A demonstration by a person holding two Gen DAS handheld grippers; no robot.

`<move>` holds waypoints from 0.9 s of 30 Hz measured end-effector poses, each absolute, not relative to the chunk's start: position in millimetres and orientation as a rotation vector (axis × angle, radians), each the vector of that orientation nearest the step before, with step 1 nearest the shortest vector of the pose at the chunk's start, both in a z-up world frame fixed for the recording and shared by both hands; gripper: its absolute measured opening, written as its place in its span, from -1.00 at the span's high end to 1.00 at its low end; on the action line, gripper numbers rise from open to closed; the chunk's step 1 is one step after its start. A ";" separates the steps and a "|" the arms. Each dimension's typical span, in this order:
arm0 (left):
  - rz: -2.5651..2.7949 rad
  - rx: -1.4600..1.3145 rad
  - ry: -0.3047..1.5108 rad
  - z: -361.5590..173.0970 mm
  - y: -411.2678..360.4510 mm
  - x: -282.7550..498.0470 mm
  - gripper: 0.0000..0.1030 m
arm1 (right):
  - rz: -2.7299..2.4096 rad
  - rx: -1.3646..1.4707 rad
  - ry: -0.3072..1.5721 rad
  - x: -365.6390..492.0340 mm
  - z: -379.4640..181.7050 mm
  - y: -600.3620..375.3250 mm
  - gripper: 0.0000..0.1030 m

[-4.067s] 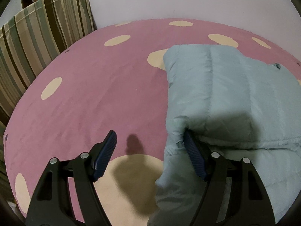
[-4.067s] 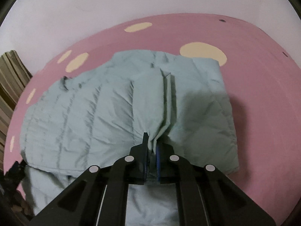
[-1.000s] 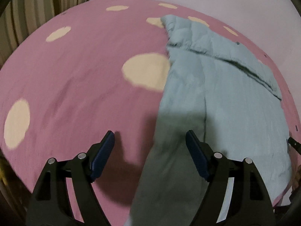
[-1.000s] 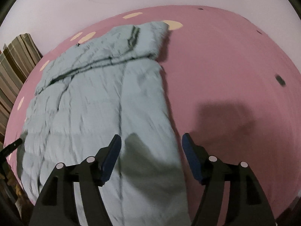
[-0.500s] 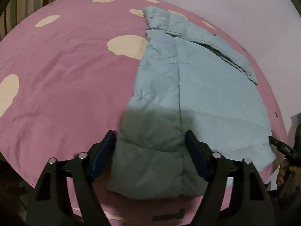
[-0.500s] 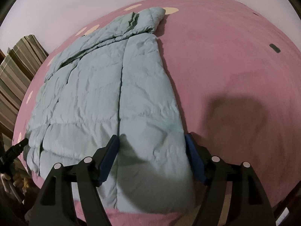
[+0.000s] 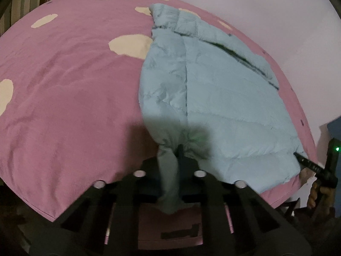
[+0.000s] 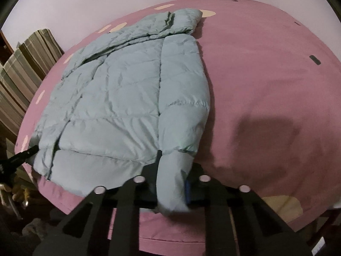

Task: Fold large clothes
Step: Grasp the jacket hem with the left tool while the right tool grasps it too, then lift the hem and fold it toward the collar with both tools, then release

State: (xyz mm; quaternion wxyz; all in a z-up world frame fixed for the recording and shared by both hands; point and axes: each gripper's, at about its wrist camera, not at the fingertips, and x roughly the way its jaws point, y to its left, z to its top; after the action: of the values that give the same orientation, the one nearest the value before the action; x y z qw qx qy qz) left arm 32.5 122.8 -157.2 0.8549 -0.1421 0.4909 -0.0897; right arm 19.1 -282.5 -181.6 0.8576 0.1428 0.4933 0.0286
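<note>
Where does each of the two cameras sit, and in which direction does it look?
Left wrist: sits on the left gripper, looks forward over the pink bedcover toward the wall; its own jaws are shut on the light blue jacket's near left end.
Right wrist: sits on the right gripper, looks the same way; its jaws are shut on the jacket's near right end.
Shared: both see the same jacket and bedcover, and each catches the other gripper at its frame edge.

I see a pale blue quilted jacket (image 8: 119,106) on a pink bedspread (image 7: 64,106) with cream spots, and a green-and-tan striped pillow (image 8: 23,68).
</note>
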 end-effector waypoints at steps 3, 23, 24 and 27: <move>-0.172 -0.271 0.982 -140.1 122.2 33.7 0.90 | 0.076 0.334 1.019 20.1 -173.8 -284.3 0.84; -0.072 -0.255 0.917 -124.2 110.2 204.8 0.92 | 0.131 0.572 0.964 172.9 -176.4 -326.8 0.85; -0.065 -0.252 0.934 -132.7 110.4 212.0 0.92 | 0.125 0.579 0.980 181.4 -183.9 -327.2 0.85; -0.067 -0.258 0.974 -151.0 109.8 227.0 0.92 | 0.118 0.596 1.000 192.8 -195.7 -328.5 0.85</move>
State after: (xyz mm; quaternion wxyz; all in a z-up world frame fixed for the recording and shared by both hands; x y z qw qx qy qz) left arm 227.0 109.8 -151.0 0.8752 -0.1235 0.4667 -0.0323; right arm 192.8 -328.5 -195.7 0.8338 0.2812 0.4718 0.0555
